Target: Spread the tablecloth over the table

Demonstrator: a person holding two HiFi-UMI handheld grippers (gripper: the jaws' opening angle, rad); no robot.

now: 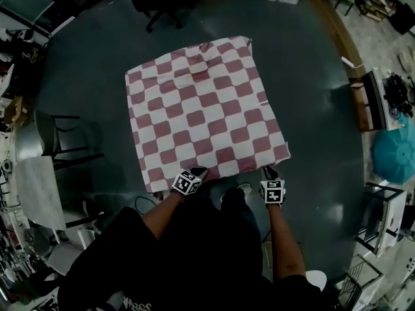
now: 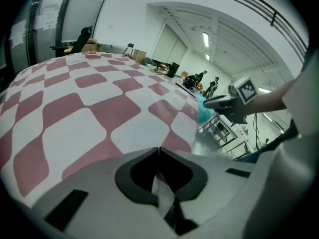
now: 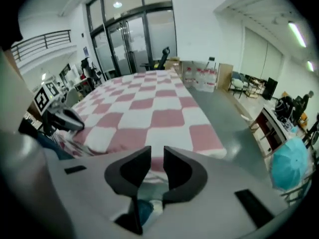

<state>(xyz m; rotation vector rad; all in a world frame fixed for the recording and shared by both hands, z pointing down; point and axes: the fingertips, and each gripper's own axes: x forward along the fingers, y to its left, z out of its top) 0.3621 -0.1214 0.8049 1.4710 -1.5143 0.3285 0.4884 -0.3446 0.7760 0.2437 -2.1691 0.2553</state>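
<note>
Seemingly the left tool [image 2: 159, 149] pinches the tablecloth [image 1: 204, 109] edge, floor [image 1: 314, 89] all round.

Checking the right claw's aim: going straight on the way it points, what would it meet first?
The red-and-white checked fabric tablecloth: its near edge lies directly ahead of the right claw, whose jaws stand slightly apart. Depth is unclear, but nothing else shows in between.
</note>
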